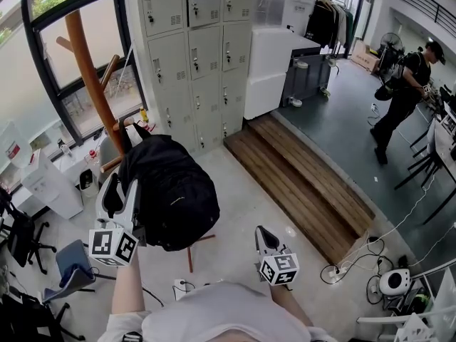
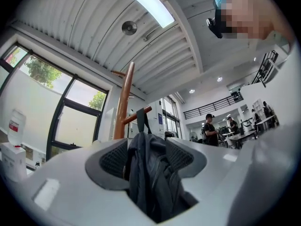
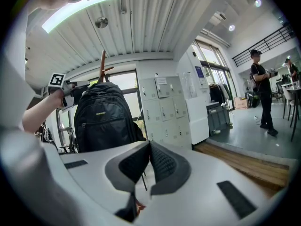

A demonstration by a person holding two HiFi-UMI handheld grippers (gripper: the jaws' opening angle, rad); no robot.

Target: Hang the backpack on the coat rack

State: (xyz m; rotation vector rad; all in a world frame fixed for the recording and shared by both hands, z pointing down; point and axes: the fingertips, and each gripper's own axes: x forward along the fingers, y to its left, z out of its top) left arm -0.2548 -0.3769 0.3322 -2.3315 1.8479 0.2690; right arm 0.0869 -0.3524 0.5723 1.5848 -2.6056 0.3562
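Note:
The black backpack point(image 1: 174, 194) hangs against the brown wooden coat rack point(image 1: 89, 70), its top loop point(image 2: 140, 119) over a peg point(image 2: 146, 110). My left gripper point(image 1: 122, 187) is at the bag's left side. In the left gripper view its jaws stand wide around bunched backpack point(image 2: 153, 173) fabric, with a slim gap by the left pad point(image 2: 113, 160). My right gripper point(image 1: 265, 235) hangs lower right, apart from the bag, pads together on nothing. The right gripper view shows the backpack point(image 3: 101, 117) front, the rack's top point(image 3: 102, 65) and the left gripper point(image 3: 70, 86) beside it.
Grey lockers point(image 1: 199, 48) stand behind the rack, a window to their left. A wooden step point(image 1: 306, 184) runs along the right. A blue chair point(image 1: 71, 262) is at lower left, and cables with a power strip point(image 1: 342, 269) lie at lower right. A person point(image 1: 406, 98) stands far right.

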